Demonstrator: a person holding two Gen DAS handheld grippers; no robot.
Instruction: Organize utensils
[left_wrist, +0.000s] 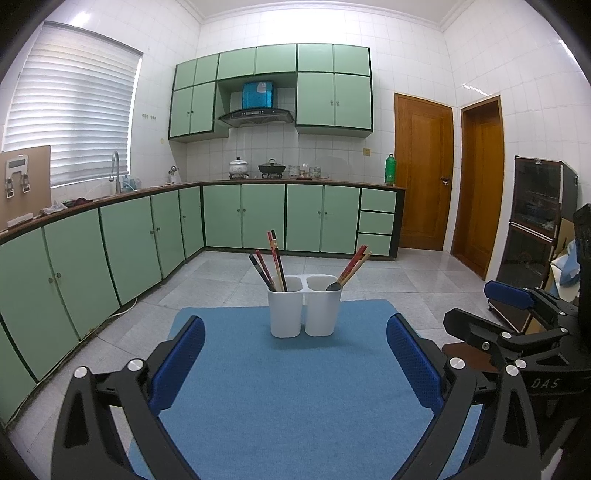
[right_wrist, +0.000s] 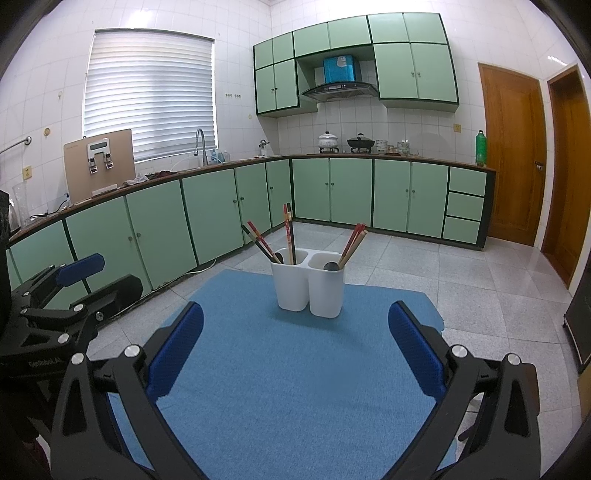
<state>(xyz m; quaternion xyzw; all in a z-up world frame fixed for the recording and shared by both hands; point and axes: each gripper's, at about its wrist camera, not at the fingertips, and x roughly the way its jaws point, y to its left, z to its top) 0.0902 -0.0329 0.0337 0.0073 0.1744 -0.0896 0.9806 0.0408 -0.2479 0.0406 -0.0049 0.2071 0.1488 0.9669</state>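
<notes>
A white two-compartment utensil holder (left_wrist: 303, 310) (right_wrist: 309, 286) stands upright at the far end of a blue mat (left_wrist: 288, 387) (right_wrist: 295, 369). Its left compartment holds several red and dark chopsticks (left_wrist: 271, 262) (right_wrist: 275, 240). Its right compartment holds chopsticks (left_wrist: 354, 264) (right_wrist: 352, 242) and a dark spoon (left_wrist: 333, 286) (right_wrist: 331, 266). My left gripper (left_wrist: 295, 354) is open and empty, above the near half of the mat. My right gripper (right_wrist: 295, 339) is open and empty, also short of the holder. Each gripper shows at the side of the other's view.
The mat lies on a small table above a grey tiled floor (left_wrist: 229, 273). Green cabinets and a counter (left_wrist: 110, 236) run along the left and back. Wooden doors (left_wrist: 421, 170) stand at the right. A dark cabinet (left_wrist: 535, 218) stands at the far right.
</notes>
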